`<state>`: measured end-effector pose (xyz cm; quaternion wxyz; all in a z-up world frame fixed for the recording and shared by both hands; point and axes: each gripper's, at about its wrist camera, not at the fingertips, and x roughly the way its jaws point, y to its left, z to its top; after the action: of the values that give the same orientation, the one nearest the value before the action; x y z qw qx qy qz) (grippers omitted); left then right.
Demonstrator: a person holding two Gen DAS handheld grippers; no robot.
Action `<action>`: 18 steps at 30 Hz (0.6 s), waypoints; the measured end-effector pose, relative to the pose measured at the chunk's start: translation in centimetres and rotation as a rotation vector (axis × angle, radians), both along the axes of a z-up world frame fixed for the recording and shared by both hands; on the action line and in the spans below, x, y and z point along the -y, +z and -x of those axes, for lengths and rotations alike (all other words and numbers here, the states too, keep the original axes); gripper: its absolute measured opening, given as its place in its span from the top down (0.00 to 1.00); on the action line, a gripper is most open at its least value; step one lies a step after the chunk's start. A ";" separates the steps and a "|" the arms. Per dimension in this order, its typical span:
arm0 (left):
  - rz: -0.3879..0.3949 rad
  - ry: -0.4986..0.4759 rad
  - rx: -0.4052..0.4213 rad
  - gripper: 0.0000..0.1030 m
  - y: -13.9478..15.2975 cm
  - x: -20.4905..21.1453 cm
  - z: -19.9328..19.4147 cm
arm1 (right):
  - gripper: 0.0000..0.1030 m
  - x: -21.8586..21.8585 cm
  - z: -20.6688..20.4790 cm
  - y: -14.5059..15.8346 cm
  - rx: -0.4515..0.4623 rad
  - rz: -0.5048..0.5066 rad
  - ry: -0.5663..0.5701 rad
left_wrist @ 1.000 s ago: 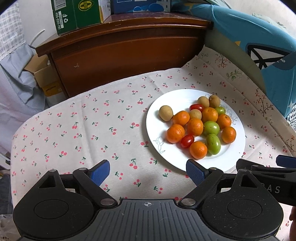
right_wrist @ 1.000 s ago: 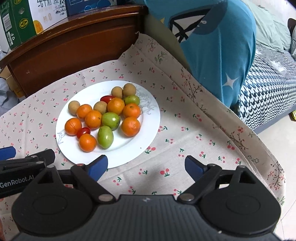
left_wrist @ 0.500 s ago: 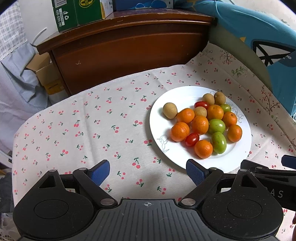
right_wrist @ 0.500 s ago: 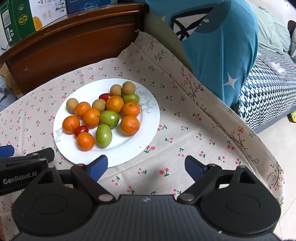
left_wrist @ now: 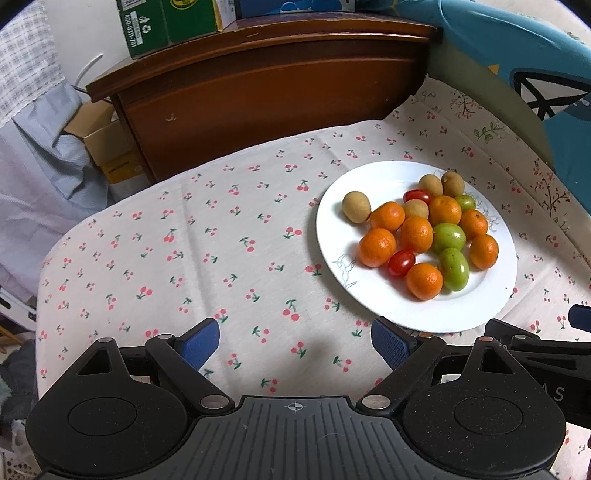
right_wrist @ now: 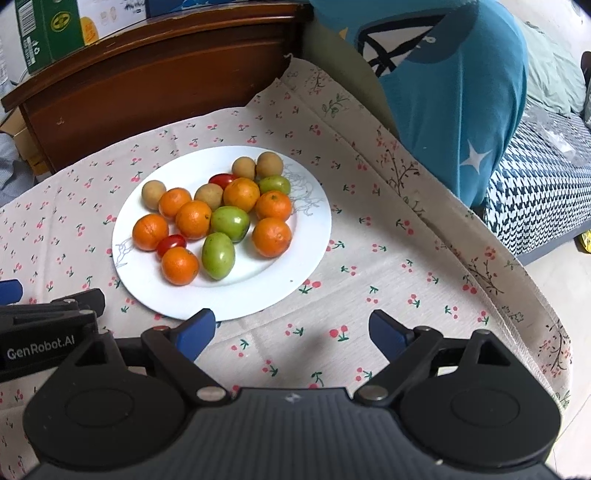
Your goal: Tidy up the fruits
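A white plate (left_wrist: pixel 491 295) (right_wrist: pixel 306 229) sits on the cherry-print cloth and holds mixed fruit: several oranges (left_wrist: pixel 376 246) (right_wrist: pixel 271 236), green fruits (left_wrist: pixel 453 268) (right_wrist: pixel 218 255), two red cherry tomatoes (left_wrist: pixel 401 262) (right_wrist: pixel 171 243) and several tan longans (left_wrist: pixel 355 206) (right_wrist: pixel 153 193). My left gripper (left_wrist: pixel 295 341) is open and empty, near the plate's front-left edge. My right gripper (right_wrist: pixel 291 330) is open and empty, just in front of the plate.
A dark wooden cabinet (left_wrist: pixel 266 96) (right_wrist: pixel 155 74) stands behind the table with a green carton (left_wrist: pixel 166 22) on top. A blue cushion (right_wrist: pixel 450 92) lies at the right, a checked bed cover (right_wrist: pixel 543 192) beyond it. Cardboard boxes (left_wrist: pixel 107 144) sit at the left.
Both grippers have shifted a little: the plate sits further right in the left wrist view and slightly higher in the right wrist view. The fruit has not moved. Both grippers stay open.
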<state>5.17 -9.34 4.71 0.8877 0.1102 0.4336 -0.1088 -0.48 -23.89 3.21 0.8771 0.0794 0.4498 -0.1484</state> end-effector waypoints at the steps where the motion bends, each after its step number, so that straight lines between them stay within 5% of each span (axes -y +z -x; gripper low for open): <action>1: -0.003 0.003 0.003 0.12 0.0 -0.1 0.1 | 0.13 -0.1 0.1 0.0 0.002 -0.003 0.004; 18: 0.017 0.053 -0.012 0.12 -0.3 -3.4 3.7 | 0.12 -2.8 3.8 -0.8 0.036 -0.045 0.048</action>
<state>1.50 -5.96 4.40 0.8886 0.0905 0.4406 -0.0894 -4.27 -21.04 2.37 0.8865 0.0908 0.4388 -0.1155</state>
